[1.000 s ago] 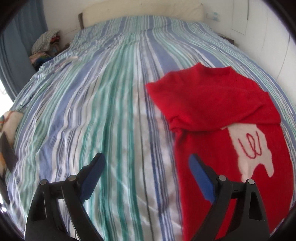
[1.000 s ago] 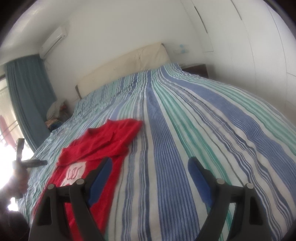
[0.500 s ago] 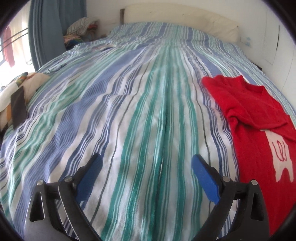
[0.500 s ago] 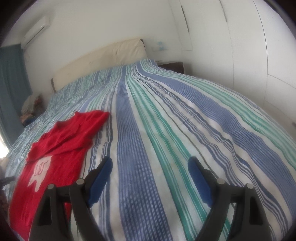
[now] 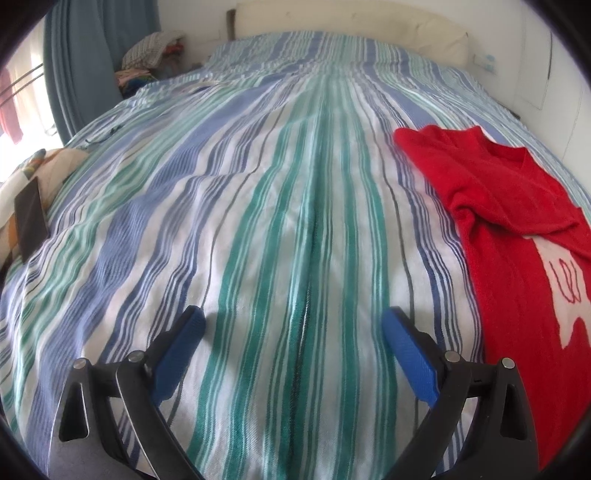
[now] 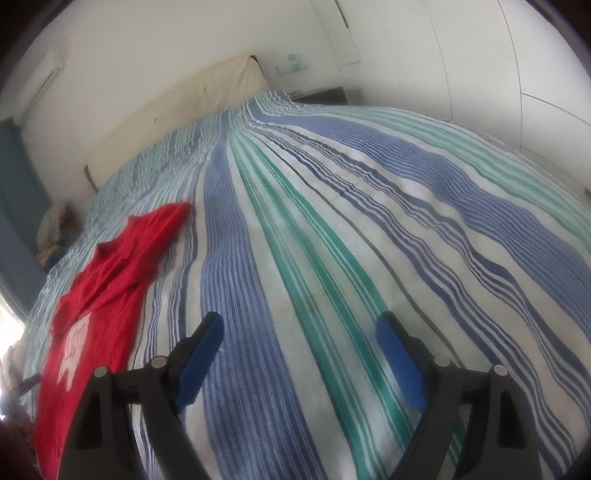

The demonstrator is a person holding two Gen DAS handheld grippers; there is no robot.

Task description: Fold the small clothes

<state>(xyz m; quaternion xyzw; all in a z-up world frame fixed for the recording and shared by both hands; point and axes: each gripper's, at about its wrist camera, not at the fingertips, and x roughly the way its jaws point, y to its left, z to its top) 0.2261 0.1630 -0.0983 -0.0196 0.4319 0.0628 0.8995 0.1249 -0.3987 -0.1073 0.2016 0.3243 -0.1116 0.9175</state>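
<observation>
A small red sweater (image 5: 513,229) with a white patch lies on the striped bed cover, its upper part folded over. In the left wrist view it is at the right edge; in the right wrist view the sweater (image 6: 107,291) is at the left. My left gripper (image 5: 291,328) is open and empty, over bare cover to the left of the sweater. My right gripper (image 6: 299,332) is open and empty, over bare cover to the right of the sweater.
The bed cover (image 5: 258,184) has blue, green and white stripes. A cream headboard (image 5: 351,22) stands at the far end. A clothes pile (image 5: 151,55) and blue curtain (image 5: 74,66) are far left. A dark flat object (image 5: 31,218) lies at the bed's left edge. White walls (image 6: 461,55) run along the right.
My left gripper has swung left, so the sweater slid from under its right finger to the view's right edge. My right gripper has swung right, away from the sweater. Both stay open.
</observation>
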